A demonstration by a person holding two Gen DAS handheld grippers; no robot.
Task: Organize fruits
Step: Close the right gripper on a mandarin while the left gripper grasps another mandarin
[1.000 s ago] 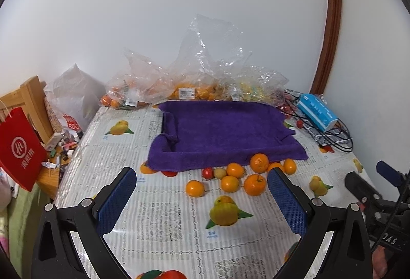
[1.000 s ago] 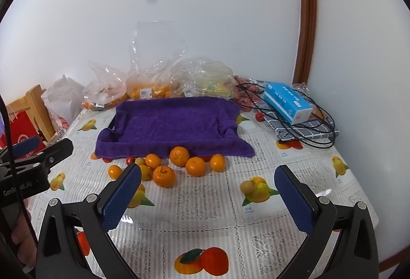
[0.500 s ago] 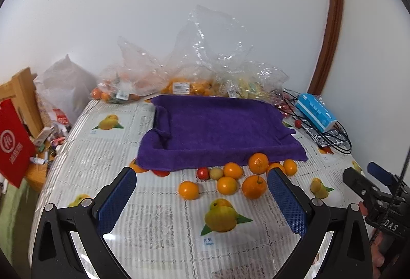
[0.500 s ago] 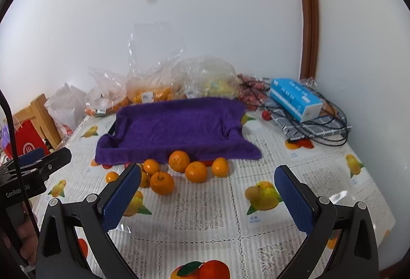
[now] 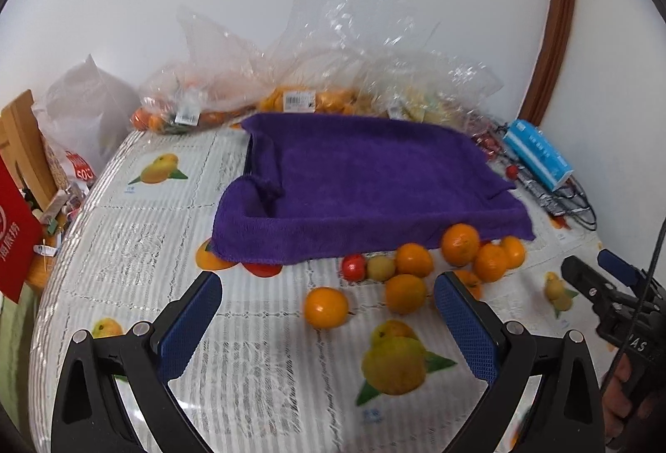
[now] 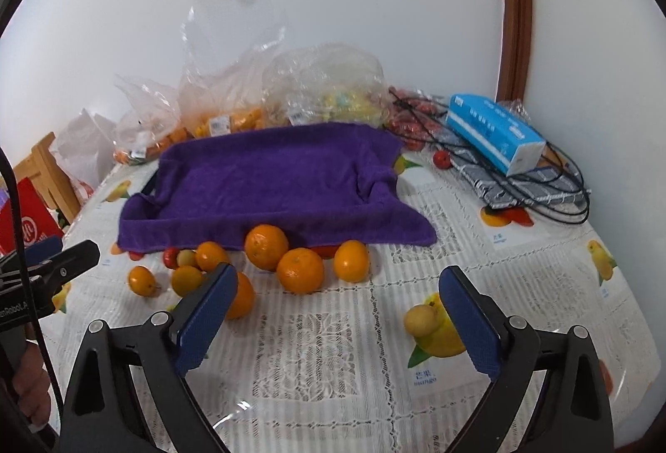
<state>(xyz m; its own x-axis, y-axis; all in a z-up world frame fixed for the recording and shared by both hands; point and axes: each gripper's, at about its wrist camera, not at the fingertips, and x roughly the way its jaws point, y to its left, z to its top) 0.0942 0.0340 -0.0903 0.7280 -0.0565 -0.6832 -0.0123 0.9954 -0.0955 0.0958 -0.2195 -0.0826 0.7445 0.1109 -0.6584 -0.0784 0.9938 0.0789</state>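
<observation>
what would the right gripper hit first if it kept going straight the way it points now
Most likely the orange at the front of the loose cluster, roughly centred between the open fingers. Only bare tablecloth lies before it, though the fisheye view leaves depth uncertain.

Both tools are held angled downward. The left tool (image 5: 326, 322) is spread wide, empty. The right tool (image 6: 337, 322), also wide and empty, has just been narrowed slightly.
</observation>
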